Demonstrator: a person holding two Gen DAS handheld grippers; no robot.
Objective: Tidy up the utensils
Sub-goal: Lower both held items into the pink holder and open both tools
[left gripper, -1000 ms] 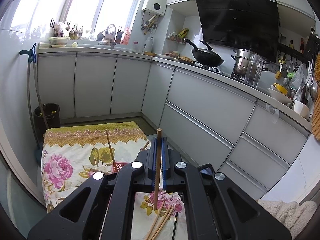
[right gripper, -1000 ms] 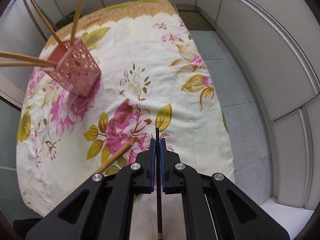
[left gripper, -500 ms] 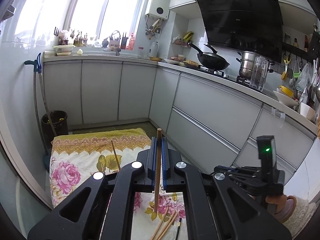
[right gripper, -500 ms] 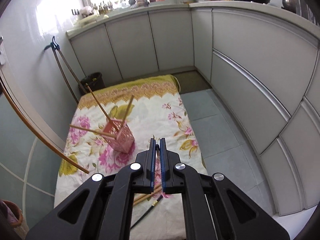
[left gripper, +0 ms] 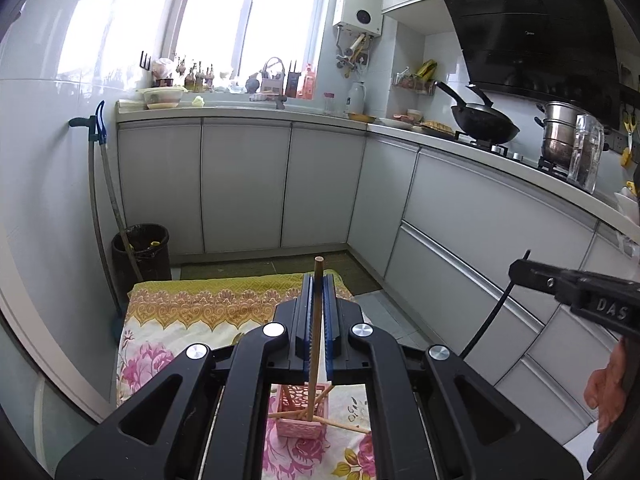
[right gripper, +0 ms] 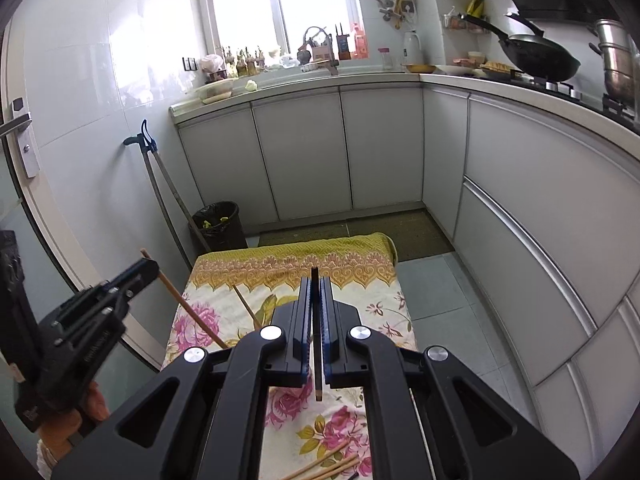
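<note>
A second before, our right gripper point(right gripper: 316, 320) was low over the floral cloth point(right gripper: 372, 304), clamped on a dark chopstick point(right gripper: 318, 360) that lay on it; by this moment it had risen well clear, and the chopstick hung in the air between its jaws, its lower end free above the cloth. In the left wrist view the same gripper stood out at the right edge with the dark stick slanting down from its tip. Our left gripper point(left gripper: 316, 320) had shifted across until the pink basket point(left gripper: 300, 412), earlier off to the side, sat almost directly under it.

We judged that the pick-up was done on both sides and that delivery into the basket came next, the left hand being the closer.

Both pairs of jaws were pressed together on their loads. The left jaws gripped a wooden chopstick point(left gripper: 316, 320) about its middle, its top poking above the pads and its lower end reaching down to the basket mouth; whether it touched the rim we could not tell. Several wooden chopsticks already leaned in the basket, and loose chopsticks point(right gripper: 324, 464) lay on the cloth near our right gripper.
</note>
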